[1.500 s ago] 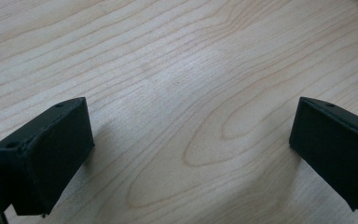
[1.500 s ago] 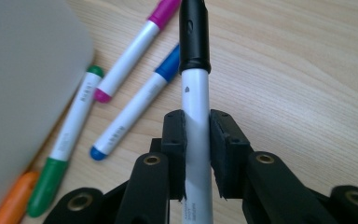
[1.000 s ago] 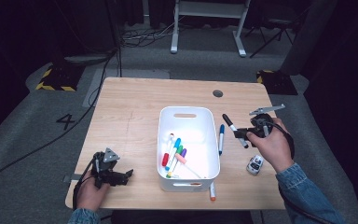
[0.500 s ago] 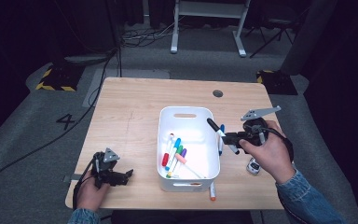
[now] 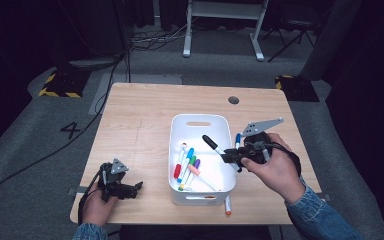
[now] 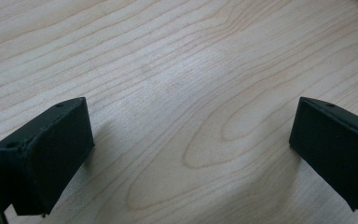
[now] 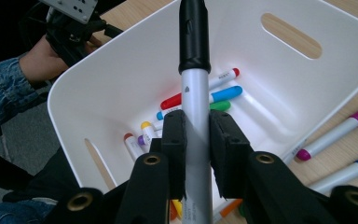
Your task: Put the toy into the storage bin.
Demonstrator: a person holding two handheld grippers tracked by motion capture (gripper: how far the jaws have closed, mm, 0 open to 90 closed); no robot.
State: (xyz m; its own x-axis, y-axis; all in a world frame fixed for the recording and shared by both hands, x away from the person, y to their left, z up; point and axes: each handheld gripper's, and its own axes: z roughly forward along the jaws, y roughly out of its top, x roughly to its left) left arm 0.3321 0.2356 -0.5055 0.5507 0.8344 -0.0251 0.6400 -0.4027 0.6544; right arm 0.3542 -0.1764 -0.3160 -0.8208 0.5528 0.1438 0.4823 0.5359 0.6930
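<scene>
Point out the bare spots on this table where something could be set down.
Free: the wooden table between the white bin and the left tongs, plus the back strip. Crowded: right of the bin, where loose markers lie.

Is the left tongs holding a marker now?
No, the left tongs stand open over the bare wooden table, with nothing between the jaws.

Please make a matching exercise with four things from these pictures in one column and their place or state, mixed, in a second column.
1. black-capped marker
2. white bin
3. left claw
4. orange-capped marker

a. open above bare wood
b. lying on the table by the bin's near corner
c. clamped in the right claw
d. holding several coloured markers

Pairs: 1-c, 2-d, 3-a, 4-b
</scene>
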